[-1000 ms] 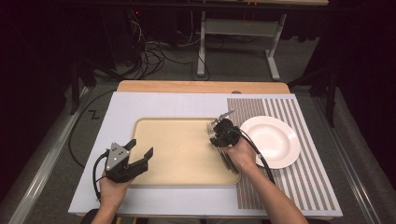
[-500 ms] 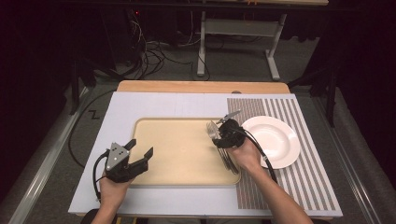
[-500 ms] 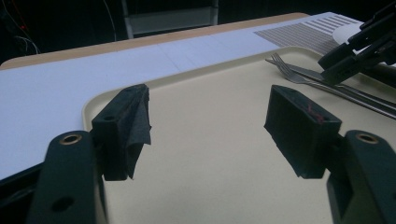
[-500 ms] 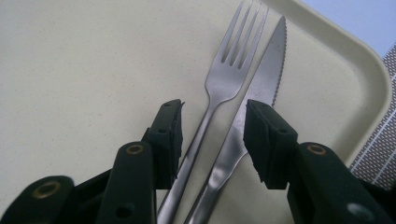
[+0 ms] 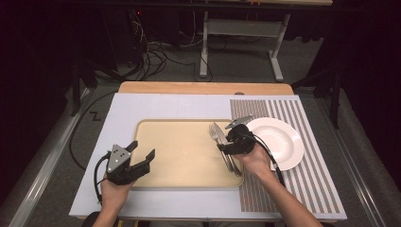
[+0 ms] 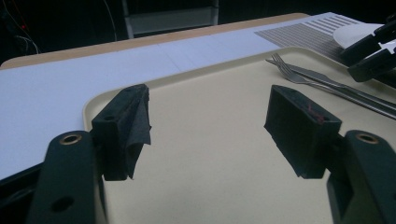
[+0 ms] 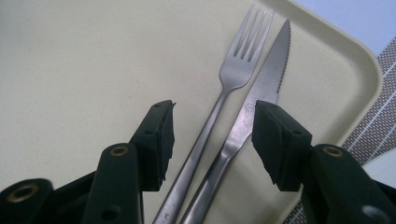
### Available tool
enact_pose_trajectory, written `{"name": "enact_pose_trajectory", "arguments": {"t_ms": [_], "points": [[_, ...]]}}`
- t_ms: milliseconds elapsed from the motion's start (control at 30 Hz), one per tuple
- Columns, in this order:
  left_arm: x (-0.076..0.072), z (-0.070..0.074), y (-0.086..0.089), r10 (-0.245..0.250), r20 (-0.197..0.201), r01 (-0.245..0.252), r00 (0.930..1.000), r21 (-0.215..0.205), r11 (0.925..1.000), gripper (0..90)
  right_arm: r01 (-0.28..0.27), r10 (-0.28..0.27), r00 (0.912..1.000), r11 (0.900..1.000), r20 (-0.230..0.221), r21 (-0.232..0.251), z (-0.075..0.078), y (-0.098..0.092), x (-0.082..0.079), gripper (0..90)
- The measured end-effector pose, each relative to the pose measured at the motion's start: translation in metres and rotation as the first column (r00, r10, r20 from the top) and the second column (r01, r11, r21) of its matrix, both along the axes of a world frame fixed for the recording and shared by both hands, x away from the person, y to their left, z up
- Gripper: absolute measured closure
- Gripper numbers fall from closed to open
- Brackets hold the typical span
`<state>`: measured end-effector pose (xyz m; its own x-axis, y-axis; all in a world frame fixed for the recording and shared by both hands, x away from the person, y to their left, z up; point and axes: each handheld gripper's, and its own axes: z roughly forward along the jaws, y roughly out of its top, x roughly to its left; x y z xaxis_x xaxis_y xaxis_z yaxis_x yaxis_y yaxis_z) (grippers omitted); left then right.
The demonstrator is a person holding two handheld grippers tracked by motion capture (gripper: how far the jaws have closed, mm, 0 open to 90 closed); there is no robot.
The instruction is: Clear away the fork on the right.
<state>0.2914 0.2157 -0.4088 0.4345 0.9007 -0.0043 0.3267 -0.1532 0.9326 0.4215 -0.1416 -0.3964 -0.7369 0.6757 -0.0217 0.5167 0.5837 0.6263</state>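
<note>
On the tray's (image 5: 189, 179) right side lie a fork (image 7: 219, 102) and knife (image 7: 254, 112), touching side by side. Above them the right gripper (image 7: 212, 135) gapes, jaws straddling both handles. Over the tray's left edge the left gripper (image 6: 208, 126) hangs wide, empty. Right of the tray sits a plate (image 5: 279, 142).

Lab test bench, loose cables (image 5: 156, 40) on floor, dark curtained surround, metal stand (image 5: 241, 35)
</note>
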Motion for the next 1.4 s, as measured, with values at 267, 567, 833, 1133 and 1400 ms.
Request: {"name": "enact_pose_trajectory", "arguments": {"t_ms": [267, 567, 833, 1133, 1400], "points": [[0.000, 0.000, 0.002, 0.009, -0.002, -0.009, 1.0000, -0.002, 1.0000, 31.2, 0.010, -0.010, 0.9997, 0.999, 0.021, 0.030, 0.003, -0.010, -0.009, 45.5], [0.000, 0.000, 0.002, 0.011, -0.003, -0.011, 0.9999, -0.004, 0.9999, 31.2, 0.039, -0.043, 0.9978, 0.997, 0.051, 0.065, 0.005, -0.029, -0.020, 43.6], [0.000, 0.000, 0.002, 0.010, -0.003, -0.010, 0.9999, -0.006, 0.9999, 31.2, 0.033, -0.038, 0.9972, 0.996, 0.064, 0.081, 0.005, -0.042, -0.031, 43.4], [0.000, 0.000, 0.002, 0.014, -0.002, -0.014, 0.9999, 0.000, 0.9999, 31.2, 0.046, -0.058, 0.9937, 0.991, 0.096, 0.125, 0.007, -0.066, -0.043, 40.5], [0.000, 0.000, 0.002, 0.017, -0.003, -0.017, 0.9998, -0.003, 0.9998, 31.2, 0.060, -0.076, 0.9916, 0.988, 0.105, 0.145, 0.006, -0.079, -0.050, 40.2]]}}
